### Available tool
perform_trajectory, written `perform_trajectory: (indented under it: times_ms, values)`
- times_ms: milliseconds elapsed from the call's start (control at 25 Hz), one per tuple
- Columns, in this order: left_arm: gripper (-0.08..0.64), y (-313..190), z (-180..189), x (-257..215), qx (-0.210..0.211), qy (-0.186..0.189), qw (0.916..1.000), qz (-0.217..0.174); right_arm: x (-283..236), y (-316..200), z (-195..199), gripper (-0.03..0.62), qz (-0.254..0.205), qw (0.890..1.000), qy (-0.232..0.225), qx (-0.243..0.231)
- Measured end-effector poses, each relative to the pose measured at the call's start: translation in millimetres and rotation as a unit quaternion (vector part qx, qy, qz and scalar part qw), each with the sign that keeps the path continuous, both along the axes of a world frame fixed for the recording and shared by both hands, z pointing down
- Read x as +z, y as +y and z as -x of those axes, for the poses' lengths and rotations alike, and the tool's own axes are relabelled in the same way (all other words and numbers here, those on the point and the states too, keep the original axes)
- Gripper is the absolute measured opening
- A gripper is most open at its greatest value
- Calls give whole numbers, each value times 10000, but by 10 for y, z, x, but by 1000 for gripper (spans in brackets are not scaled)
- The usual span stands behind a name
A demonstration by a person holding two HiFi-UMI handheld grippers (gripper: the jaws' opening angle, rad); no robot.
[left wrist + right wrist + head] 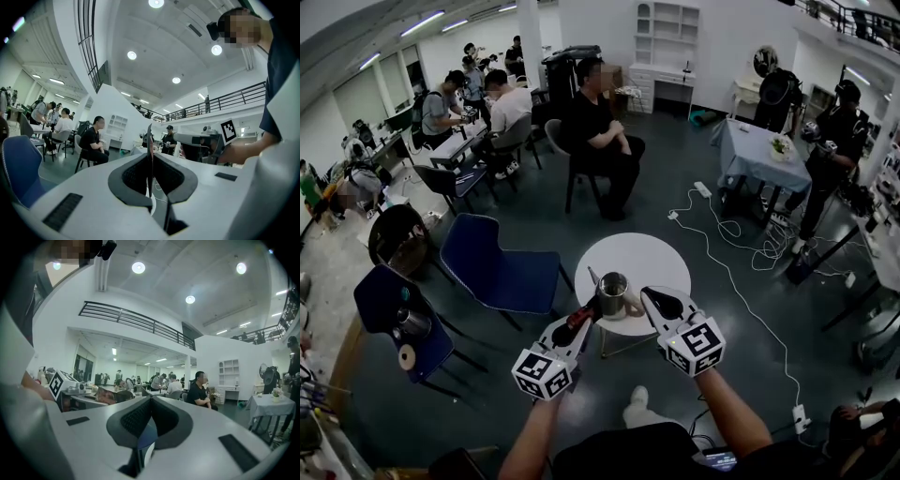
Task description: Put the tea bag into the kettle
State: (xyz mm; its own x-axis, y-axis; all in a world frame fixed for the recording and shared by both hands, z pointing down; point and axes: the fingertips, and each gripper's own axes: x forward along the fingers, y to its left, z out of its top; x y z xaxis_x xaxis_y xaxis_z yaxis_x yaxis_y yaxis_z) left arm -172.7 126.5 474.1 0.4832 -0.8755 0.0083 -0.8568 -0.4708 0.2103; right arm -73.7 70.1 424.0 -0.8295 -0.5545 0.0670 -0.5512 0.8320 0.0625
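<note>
- The tea bag point(592, 277), as far as I can judge, is the thin flat piece standing just left of the kettle's rim. In the left gripper view it shows edge-on point(150, 138) as a dark sliver. I cannot tell if it is the bag or only its tag.
- The left gripper point(593, 306) point(151, 159) has its fingers pressed together on that sliver, just left of and below the kettle.
- Risk: so little of the piece sits in the pinch that a tilt or jolt could let it slip and fall outside the kettle.
- Risk: something this light and limp could catch on the rim and hang over the edge rather than drop in.
- The kettle point(612, 295) is a small upright metal cylinder, shiny, with its top open.
- Risk: it looks light, so a knock from either gripper could tip it or push it off the near edge.
- The right gripper point(647, 294) point(151, 398) is just right of the kettle, its fingers closed on nothing. Their dark ribbed pads meet.
- The tabletop point(652, 253) under the kettle is round, white and smooth, so it gives little grip against sliding.
- A blue padded chair point(502, 267) stands left of the kettle, and a white cable point(722, 253) trails over the floor to its right.
</note>
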Motion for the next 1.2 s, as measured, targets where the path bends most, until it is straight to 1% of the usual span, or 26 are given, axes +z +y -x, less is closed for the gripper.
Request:
perform_trajectory:
  times_ms: [240,400,720,960,1200]
  values:
    - [38,-409,-30,121,-2,-128,9998,152,64,-361,-40,18,30,10000,-11,11]
    - [38,-650,-31,222,-28,-310,9991,305,83,-613,-42,18,147,9998,-162,-1]
    - [38,-1136,-81,372,-44,-511,9969,594,130,-1123,-99,18,264,9995,-168,-8]
    - [38,-1535,-156,558,-20,-687,9939,867,187,-1466,-152,18,365,9992,-142,-64]
    - [38,-1998,-190,778,-146,-1026,9887,1083,262,-1835,-254,18,444,9988,-98,-154]
